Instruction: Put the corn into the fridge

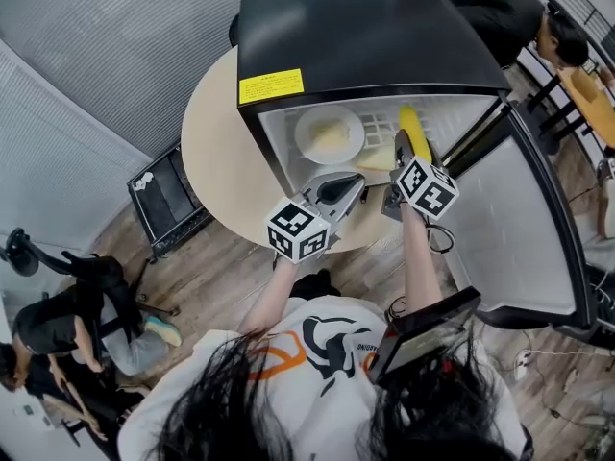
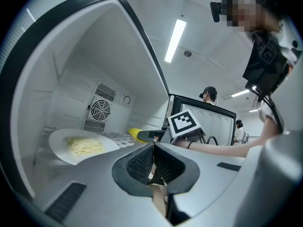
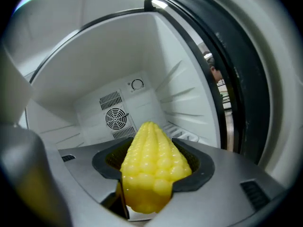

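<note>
A yellow corn cob [image 3: 151,167] sits between the jaws of my right gripper [image 3: 152,161], which is shut on it and points into the open mini fridge [image 1: 365,36]. In the head view the corn [image 1: 413,131] lies over the fridge's shelf at the right, with the right gripper [image 1: 408,145] behind it. My left gripper [image 1: 356,184] hangs just in front of the fridge opening, shut with nothing between its pads [image 2: 142,162]. From the left gripper view the corn's tip [image 2: 135,134] shows beside the right gripper [image 2: 158,136].
A white plate of noodles [image 1: 330,134] stands on the shelf left of the corn, also in the left gripper view as the plate [image 2: 59,148]. The fridge door [image 1: 524,229] stands open at the right. The fridge rests on a round table [image 1: 207,152]. People stand nearby [image 1: 509,17].
</note>
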`<state>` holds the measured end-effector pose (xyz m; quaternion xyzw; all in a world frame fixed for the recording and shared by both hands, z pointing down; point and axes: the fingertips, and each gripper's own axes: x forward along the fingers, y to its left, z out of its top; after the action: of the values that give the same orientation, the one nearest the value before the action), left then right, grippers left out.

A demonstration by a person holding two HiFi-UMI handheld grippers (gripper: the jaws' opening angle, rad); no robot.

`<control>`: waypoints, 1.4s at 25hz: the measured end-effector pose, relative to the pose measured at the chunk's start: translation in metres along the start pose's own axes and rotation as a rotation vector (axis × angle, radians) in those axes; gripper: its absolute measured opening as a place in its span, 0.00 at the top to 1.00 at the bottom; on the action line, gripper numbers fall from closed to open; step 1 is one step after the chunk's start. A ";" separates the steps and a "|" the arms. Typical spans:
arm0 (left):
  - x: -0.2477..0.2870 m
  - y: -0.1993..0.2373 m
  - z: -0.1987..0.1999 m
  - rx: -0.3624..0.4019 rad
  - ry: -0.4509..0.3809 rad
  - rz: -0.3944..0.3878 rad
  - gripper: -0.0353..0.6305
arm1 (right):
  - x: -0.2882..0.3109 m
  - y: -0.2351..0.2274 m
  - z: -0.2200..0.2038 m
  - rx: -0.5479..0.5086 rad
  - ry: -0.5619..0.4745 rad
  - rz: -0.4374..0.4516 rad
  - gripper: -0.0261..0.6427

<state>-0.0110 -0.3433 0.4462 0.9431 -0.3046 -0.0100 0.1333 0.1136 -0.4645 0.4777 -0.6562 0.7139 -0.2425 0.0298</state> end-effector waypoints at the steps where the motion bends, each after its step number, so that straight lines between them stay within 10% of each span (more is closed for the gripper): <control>1: 0.000 0.001 0.000 0.000 0.001 -0.002 0.93 | 0.005 -0.002 0.001 -0.026 -0.001 -0.018 0.57; 21: -0.011 0.009 -0.005 -0.011 0.000 0.021 0.93 | 0.058 -0.015 0.011 -0.294 -0.007 -0.177 0.57; 35: -0.013 -0.004 -0.008 -0.015 0.000 0.026 0.93 | 0.051 -0.004 0.006 -0.318 0.077 -0.069 0.52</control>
<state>-0.0188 -0.3310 0.4525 0.9380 -0.3168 -0.0106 0.1405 0.1127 -0.5155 0.4879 -0.6671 0.7210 -0.1520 -0.1102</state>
